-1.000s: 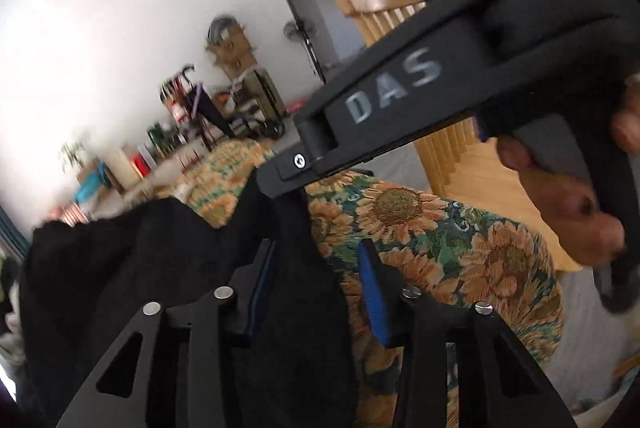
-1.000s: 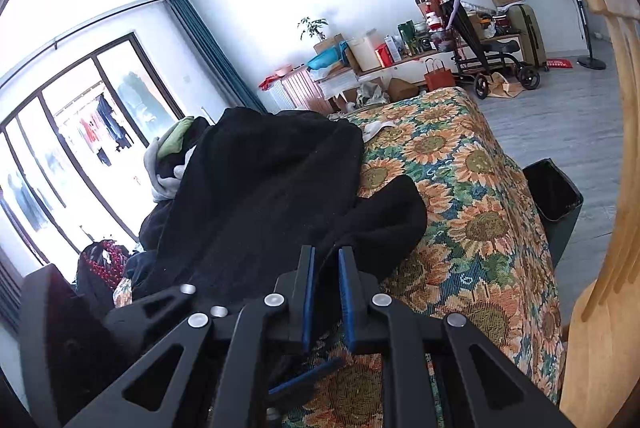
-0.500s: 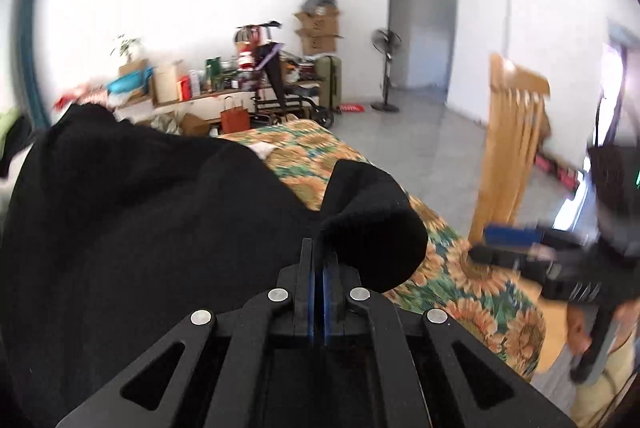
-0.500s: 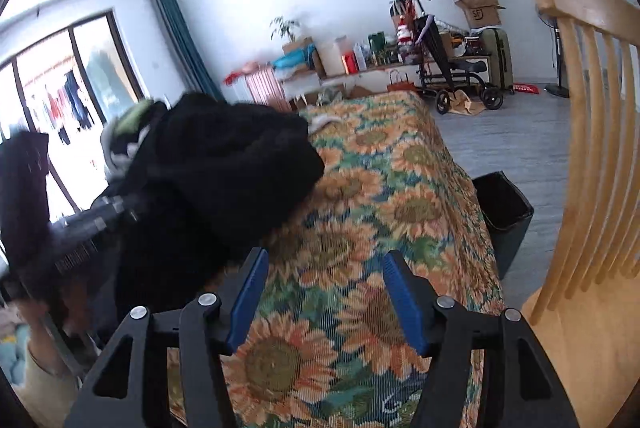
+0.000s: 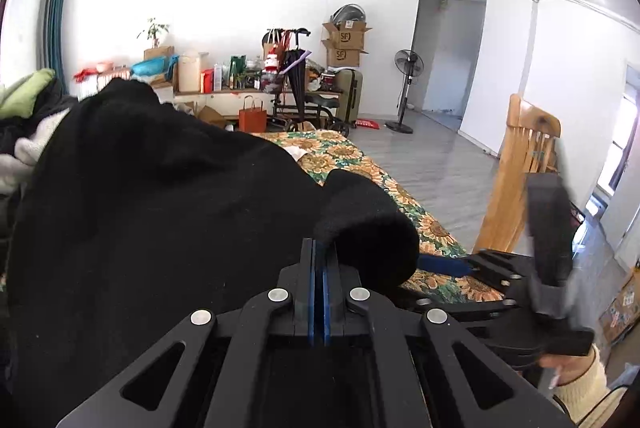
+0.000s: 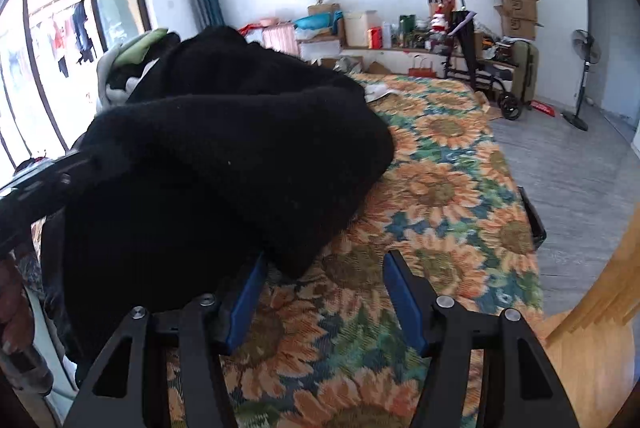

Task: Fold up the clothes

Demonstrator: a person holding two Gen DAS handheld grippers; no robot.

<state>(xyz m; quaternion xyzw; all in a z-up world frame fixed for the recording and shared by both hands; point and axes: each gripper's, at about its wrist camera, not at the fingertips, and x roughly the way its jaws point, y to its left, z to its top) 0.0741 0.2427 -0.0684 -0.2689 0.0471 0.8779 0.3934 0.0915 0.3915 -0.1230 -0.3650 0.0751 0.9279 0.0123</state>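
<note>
While my left gripper [image 5: 319,260] pinches a bunched edge of the black garment [image 5: 160,207] lifted over the sunflower table's [image 6: 440,187] left side, my right gripper [image 6: 324,292] hangs spread and empty beside it, so no flat fold shows; rest of clothes pile [image 6: 132,55] sits behind.

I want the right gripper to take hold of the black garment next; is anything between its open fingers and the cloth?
Nothing visible. The right gripper is open over the sunflower cloth, and the black garment hangs right at its left finger. The left gripper already pinches a fold.
</note>
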